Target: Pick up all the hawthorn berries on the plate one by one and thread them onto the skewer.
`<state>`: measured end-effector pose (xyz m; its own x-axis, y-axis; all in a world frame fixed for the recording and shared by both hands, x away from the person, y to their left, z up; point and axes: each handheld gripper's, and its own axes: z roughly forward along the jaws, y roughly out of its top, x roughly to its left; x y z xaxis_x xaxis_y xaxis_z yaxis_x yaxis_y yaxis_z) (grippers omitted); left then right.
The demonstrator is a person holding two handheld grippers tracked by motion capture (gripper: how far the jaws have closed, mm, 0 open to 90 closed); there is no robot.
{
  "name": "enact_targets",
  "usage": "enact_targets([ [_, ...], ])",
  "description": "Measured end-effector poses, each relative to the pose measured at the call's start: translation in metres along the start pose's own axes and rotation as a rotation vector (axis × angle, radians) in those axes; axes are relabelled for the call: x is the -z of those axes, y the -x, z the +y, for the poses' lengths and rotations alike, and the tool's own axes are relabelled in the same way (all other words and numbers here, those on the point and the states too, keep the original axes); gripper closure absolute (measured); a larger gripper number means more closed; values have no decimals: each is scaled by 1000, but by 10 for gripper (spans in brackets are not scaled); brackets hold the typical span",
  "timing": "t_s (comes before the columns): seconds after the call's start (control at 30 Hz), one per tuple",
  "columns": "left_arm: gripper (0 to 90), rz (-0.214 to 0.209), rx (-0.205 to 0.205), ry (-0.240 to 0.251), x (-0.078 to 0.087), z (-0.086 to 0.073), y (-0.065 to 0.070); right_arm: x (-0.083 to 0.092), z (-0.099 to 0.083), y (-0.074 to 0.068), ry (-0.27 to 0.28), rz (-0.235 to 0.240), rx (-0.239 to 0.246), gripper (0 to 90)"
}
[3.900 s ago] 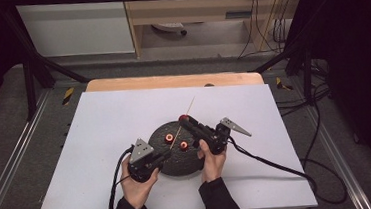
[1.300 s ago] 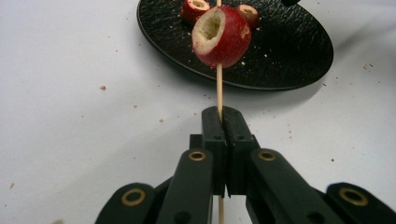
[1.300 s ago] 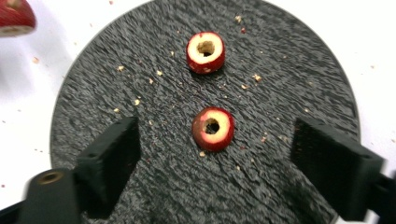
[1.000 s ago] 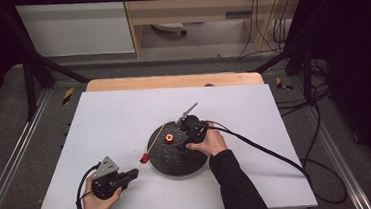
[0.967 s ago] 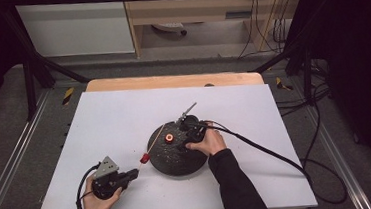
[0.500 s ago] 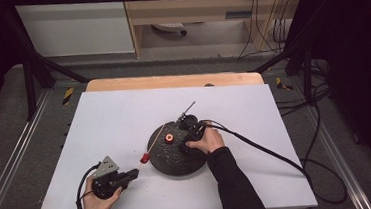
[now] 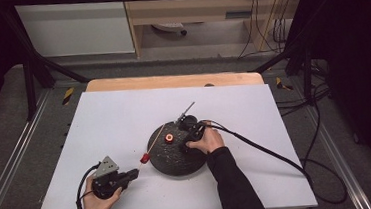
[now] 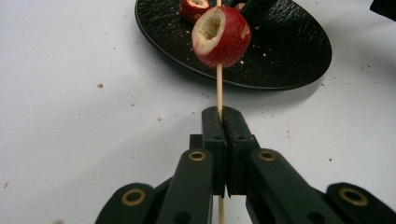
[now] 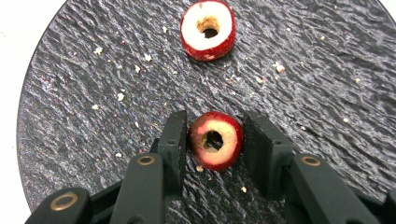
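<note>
My left gripper (image 8: pixel 226 116) is shut on a thin wooden skewer (image 8: pixel 219 88) with one cored red fruit piece (image 8: pixel 219 36) threaded on it. In the high view it rests at the table's front left (image 7: pixel 131 175), its skewer tip reaching over the black round plate (image 7: pixel 178 160). My right gripper (image 9: pixel 214 135) points down onto the plate (image 9: pixel 303 70). Its jaws have just been closing around a second cored fruit piece (image 9: pixel 215 140), and the pads now sit against its sides. A third piece (image 9: pixel 208 30) lies loose farther along the plate.
The plate stands mid-table on a white board (image 7: pixel 99 121), with crumbs scattered on and around it. A wooden table edge (image 7: pixel 171 81) runs along the back. Cables (image 7: pixel 267 150) trail off to the right.
Since the oldest frame my left gripper has drawn back to the front left with the skewer, and my right gripper has turned down onto the plate. Over the last second the hands barely moved.
</note>
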<state>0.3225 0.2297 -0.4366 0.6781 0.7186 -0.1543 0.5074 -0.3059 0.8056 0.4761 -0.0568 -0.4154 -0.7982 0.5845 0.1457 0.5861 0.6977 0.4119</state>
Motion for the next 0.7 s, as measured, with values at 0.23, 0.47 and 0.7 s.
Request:
enact_targets([
  [0.23,888,1,-1,2,0,0,0,4,0,-2,21,-1,-15,621],
  [0.47,888,2,-3,3,0,0,1,17,-1,-3,67,-1,-28,622],
  [0.7,888,2,-4,5,0,0,1,30,-2,-6,112,1,-55,624],
])
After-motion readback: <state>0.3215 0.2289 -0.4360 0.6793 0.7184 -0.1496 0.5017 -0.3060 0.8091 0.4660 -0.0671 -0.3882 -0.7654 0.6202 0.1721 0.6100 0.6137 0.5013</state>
